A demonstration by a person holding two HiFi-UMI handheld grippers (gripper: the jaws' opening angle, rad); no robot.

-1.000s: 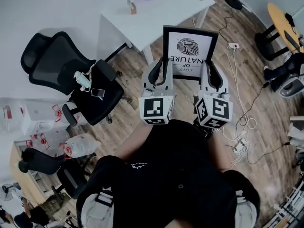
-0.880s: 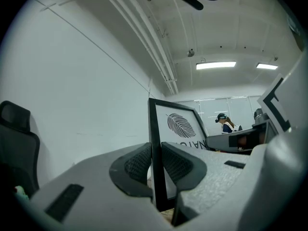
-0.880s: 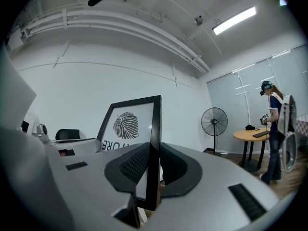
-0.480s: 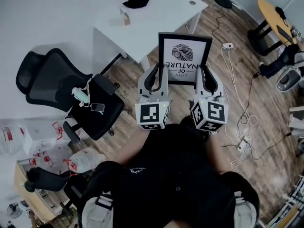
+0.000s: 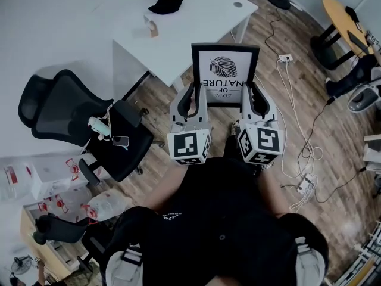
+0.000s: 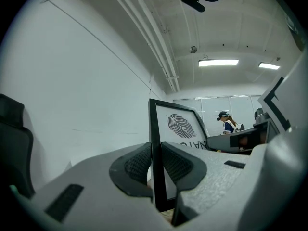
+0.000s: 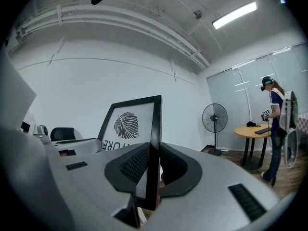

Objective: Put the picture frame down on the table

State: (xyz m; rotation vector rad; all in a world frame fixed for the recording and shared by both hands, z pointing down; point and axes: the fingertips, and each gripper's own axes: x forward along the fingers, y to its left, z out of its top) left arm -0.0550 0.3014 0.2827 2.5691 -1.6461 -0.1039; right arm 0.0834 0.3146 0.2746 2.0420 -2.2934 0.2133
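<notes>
A black picture frame (image 5: 224, 74) with a leaf print and lettering hangs in the air above the wooden floor, just short of the white table (image 5: 196, 22). My left gripper (image 5: 195, 98) is shut on the frame's left side bar (image 6: 156, 153). On the opposite side bar (image 7: 154, 158) my right gripper (image 5: 255, 98) is shut as well. Both gripper views look up along the frame's edges toward wall and ceiling. The frame stands upright, its print facing me.
On the table lie a black cloth (image 5: 167, 0) and a small wooden stand (image 5: 152, 25). A black office chair (image 5: 83, 124) carrying a phone and bottle stands at left. Cables and a power strip (image 5: 300, 159) run over the floor at right. A round table (image 5: 348, 16) and a fan (image 7: 215, 124) stand further right.
Both grippers have carried the frame forward, closer to the white table's near corner. The grip on both side bars is unchanged.
</notes>
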